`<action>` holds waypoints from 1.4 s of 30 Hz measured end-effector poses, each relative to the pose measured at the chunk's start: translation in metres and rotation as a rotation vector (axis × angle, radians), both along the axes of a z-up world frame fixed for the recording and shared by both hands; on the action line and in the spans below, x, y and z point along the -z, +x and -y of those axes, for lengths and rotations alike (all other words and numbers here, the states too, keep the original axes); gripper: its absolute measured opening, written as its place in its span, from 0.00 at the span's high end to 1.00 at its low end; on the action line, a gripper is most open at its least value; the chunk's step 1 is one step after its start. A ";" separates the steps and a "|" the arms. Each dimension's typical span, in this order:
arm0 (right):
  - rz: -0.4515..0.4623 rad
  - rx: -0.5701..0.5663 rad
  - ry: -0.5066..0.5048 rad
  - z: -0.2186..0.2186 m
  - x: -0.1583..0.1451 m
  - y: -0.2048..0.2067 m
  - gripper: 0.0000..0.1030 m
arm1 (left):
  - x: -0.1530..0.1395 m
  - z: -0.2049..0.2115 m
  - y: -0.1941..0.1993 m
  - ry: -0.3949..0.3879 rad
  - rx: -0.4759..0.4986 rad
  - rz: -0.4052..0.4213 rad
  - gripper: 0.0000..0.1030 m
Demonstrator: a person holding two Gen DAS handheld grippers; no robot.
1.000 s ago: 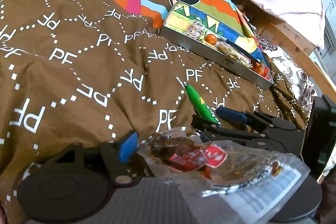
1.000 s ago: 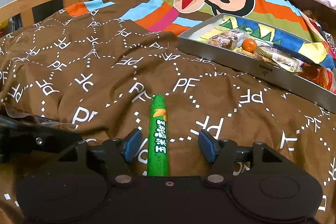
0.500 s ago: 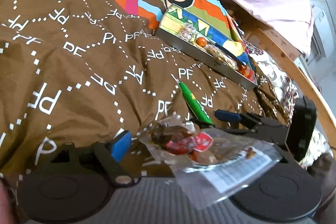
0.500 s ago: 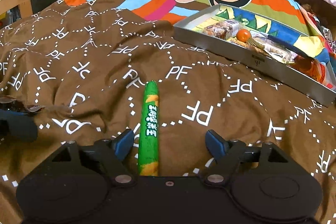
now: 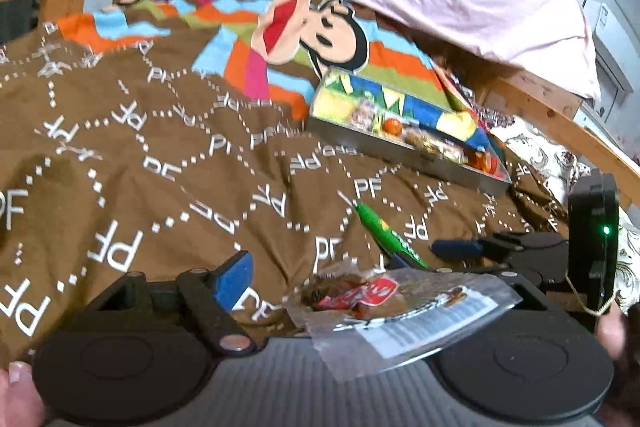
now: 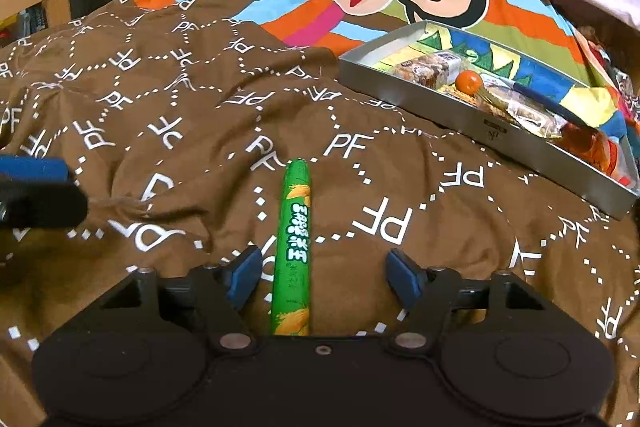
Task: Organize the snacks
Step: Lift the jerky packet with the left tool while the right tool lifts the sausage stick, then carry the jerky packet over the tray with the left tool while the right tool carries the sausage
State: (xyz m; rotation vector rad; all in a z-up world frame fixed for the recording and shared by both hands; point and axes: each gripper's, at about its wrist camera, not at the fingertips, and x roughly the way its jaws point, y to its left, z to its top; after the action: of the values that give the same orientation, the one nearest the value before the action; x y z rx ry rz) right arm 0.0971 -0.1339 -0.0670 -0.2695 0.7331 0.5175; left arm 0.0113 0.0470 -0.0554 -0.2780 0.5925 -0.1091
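green snack stick (image 6: 295,247) on blanket (image 6: 160,131), between spread right gripper (image 6: 324,273) fingers

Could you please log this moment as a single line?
left gripper: holds clear snack packet | right gripper: open around green snack stick | tray: partly filled

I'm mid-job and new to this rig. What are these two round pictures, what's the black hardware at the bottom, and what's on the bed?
Each picture comes from a fisheye camera on a hand-held two-finger gripper, looking along its blue-tipped fingers. No robot arm is involved.

Left view: the left gripper carries a clear snack bag at its fingers; whether they pinch it is hidden.

Right view: the right gripper is open, its fingers either side of a green stick lying on the brown quilt.

Further back, a metal tray holds more snacks.
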 end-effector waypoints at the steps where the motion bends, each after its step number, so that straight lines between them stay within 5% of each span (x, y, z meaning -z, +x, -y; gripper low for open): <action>1: 0.003 -0.002 -0.004 0.000 0.000 -0.001 0.39 | 0.000 0.001 0.000 0.012 -0.004 0.005 0.27; 8: 0.045 -0.062 -0.059 -0.011 -0.001 -0.016 0.73 | -0.004 0.000 -0.008 0.027 -0.028 0.025 0.52; 11: 0.067 -0.086 -0.089 -0.014 -0.001 -0.022 0.80 | -0.003 -0.003 -0.006 0.017 -0.036 0.008 0.53; 21: 0.262 -0.179 -0.310 -0.032 0.007 -0.046 0.82 | -0.005 0.010 -0.011 0.094 -0.053 0.053 0.55; 31: 0.382 -0.218 -0.427 -0.038 0.012 -0.051 0.82 | -0.010 0.011 -0.014 0.107 -0.159 0.067 0.56; 42: 0.543 -0.236 -0.534 -0.040 0.012 -0.058 0.82 | -0.015 0.015 -0.013 0.106 -0.168 0.077 0.56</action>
State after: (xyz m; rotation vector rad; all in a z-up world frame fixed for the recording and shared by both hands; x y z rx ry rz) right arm 0.0386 -0.0942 -0.0792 -0.9642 0.2940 0.4332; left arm -0.0017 0.0324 -0.0402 -0.2190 0.4944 0.0731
